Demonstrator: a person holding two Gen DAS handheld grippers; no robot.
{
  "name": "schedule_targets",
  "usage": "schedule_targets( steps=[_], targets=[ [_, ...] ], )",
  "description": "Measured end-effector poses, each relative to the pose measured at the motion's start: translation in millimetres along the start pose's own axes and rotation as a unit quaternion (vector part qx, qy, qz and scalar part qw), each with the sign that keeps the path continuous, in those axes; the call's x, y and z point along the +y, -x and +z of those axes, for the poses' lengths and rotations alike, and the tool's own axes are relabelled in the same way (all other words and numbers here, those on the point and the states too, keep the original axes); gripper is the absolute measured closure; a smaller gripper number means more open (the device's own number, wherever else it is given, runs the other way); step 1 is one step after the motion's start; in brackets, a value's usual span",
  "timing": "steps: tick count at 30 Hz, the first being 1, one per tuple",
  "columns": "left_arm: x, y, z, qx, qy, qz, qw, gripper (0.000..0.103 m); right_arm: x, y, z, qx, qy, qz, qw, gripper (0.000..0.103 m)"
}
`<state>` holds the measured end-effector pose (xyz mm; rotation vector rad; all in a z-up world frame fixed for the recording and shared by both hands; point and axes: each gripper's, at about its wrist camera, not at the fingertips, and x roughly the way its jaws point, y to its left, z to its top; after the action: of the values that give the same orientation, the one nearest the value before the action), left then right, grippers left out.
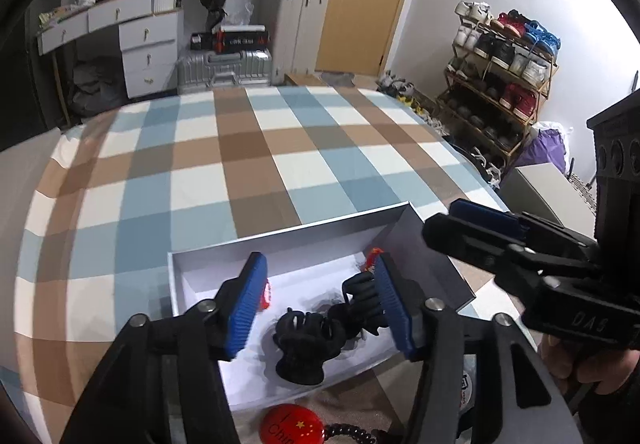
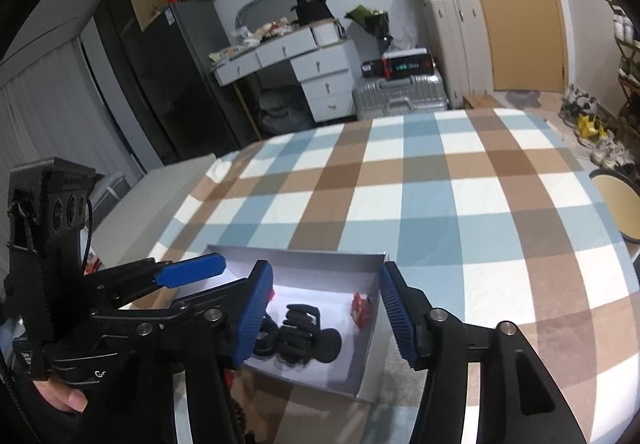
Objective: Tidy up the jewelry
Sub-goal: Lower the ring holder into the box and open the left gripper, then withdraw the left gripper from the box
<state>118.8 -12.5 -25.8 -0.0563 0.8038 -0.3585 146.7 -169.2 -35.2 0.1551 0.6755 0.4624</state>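
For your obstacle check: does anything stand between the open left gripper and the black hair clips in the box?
Nothing visible does. The left gripper hangs open above the clips in the lidless box.

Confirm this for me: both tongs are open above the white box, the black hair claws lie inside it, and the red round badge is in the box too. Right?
Not quite. The red round badge lies outside the white box, on the checked cloth at its near edge, as the left wrist view shows. The rest holds: left tongs and right tongs are open, black hair claws inside.
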Motion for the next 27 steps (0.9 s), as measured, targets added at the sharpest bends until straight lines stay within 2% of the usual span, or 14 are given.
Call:
schedule_targets(
  steps=[7,11,16,21,27],
  targets=[
    [4.0,21.5,-4.2,-0.034,0.0,0.011,0.9994,0.035,5.8,17.0,-0.3,-0.021,0.002,0.002,1.0,0.033],
    [11.1,40.0,-5.1,-0.067,0.018,0.029,0.9972,0.02,6.9,27.6,-1.7,-0.031,0.0,0.0,1.0,0.027],
    [29.8,54.7,-7.6,-0.087,0.052,0.049,0.9937,0.02,4.3,40.6,-4.2,-0.042,-0.008,-0.009,0.999,0.02],
    [42.8,66.4,-14.9,-0.097,0.087,0.068,0.9891,0.019,2.2,50.6,-9.9,-0.042,-0.015,-0.011,0.999,0.019],
    [48.5,72.7,-28.7,-0.091,0.112,0.093,0.9851,0.019,1.9,58.2,-29.3,-0.01,-0.009,-0.028,1.0,0.019]
  ],
)
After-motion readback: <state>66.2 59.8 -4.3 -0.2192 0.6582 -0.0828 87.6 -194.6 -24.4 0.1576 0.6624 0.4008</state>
